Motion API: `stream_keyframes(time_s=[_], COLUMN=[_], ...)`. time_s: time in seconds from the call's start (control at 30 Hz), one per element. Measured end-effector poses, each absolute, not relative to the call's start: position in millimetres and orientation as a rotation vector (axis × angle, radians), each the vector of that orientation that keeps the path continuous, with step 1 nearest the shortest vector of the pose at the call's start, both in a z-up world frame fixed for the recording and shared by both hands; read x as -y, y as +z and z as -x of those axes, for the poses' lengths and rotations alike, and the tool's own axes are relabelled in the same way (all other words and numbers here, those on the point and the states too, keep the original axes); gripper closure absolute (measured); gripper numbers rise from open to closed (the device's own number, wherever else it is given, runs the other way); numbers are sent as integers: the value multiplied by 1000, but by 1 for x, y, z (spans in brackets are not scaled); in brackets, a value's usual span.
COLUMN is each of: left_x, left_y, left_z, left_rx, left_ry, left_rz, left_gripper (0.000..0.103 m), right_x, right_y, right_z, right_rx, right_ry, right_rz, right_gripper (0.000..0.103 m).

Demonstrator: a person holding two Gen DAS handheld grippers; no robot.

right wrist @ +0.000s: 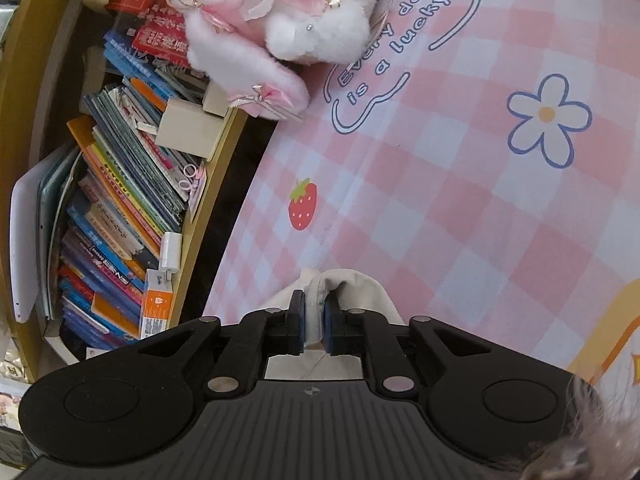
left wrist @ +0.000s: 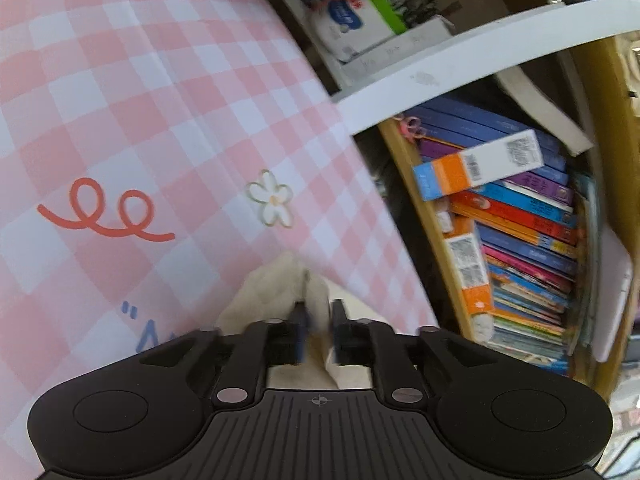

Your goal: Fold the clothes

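A cream-coloured garment (left wrist: 276, 292) bunches up between the fingers of my left gripper (left wrist: 318, 320), which is shut on a fold of it above the pink checked cloth (left wrist: 160, 120); this view is blurred. In the right wrist view my right gripper (right wrist: 314, 316) is likewise shut on a cream fold of the garment (right wrist: 352, 286), held over the same pink checked cloth (right wrist: 460, 200). Most of the garment is hidden under both gripper bodies.
A white and pink plush toy (right wrist: 280, 28) lies at the cloth's far edge. Beyond the cloth's edge stands a wooden shelf of books (right wrist: 120, 200), also seen in the left view as stacked books (left wrist: 520, 220) under a white board (left wrist: 480, 60).
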State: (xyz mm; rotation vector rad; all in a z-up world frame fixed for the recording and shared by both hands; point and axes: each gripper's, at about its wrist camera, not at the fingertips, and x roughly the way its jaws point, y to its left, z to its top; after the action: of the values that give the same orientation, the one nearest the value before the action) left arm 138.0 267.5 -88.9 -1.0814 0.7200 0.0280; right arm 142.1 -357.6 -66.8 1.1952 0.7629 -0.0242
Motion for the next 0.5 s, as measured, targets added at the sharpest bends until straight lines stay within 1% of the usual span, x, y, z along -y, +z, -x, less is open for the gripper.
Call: stream_keyframes(time_s=[0.03, 0.07, 0.1, 0.17, 0.23, 0.3, 0.37, 0.5], left_x=[-263, -257, -249, -232, -219, -214, -219, -243], left_y=[-83, -77, -72, -65, -70, -77, -83, -86], left_z=[-136, -133, -132, -133, -140, -148, -158, -176], left_rx=[-713, -707, -716, -769, -829, -854, -835, -753], left_ry=[-16, -62, -100, -161, -194, -189, -169, -91], left_rz=[1047, 994, 935, 821, 812, 863, 958, 1160], left_gripper=[62, 55, 55, 55, 55, 55, 55, 55], right_x=[357, 355, 353, 344, 334, 325, 321, 330], right_y=[-66, -63, -59, -53, -51, -51, -49, -29], right_z=[-140, -138, -136, -136, -141, -150, -160, -174], right_rx=[-756, -745, -738, -757, -790, -814, -818, -742], right_ry=[-11, 11, 32, 66, 81, 78, 76, 78], right_rz=[-1201, -1205, -1202, -1173, -1137, -1109, -1096, -1104], right_gripper=[68, 62, 59, 59, 59, 59, 59, 60])
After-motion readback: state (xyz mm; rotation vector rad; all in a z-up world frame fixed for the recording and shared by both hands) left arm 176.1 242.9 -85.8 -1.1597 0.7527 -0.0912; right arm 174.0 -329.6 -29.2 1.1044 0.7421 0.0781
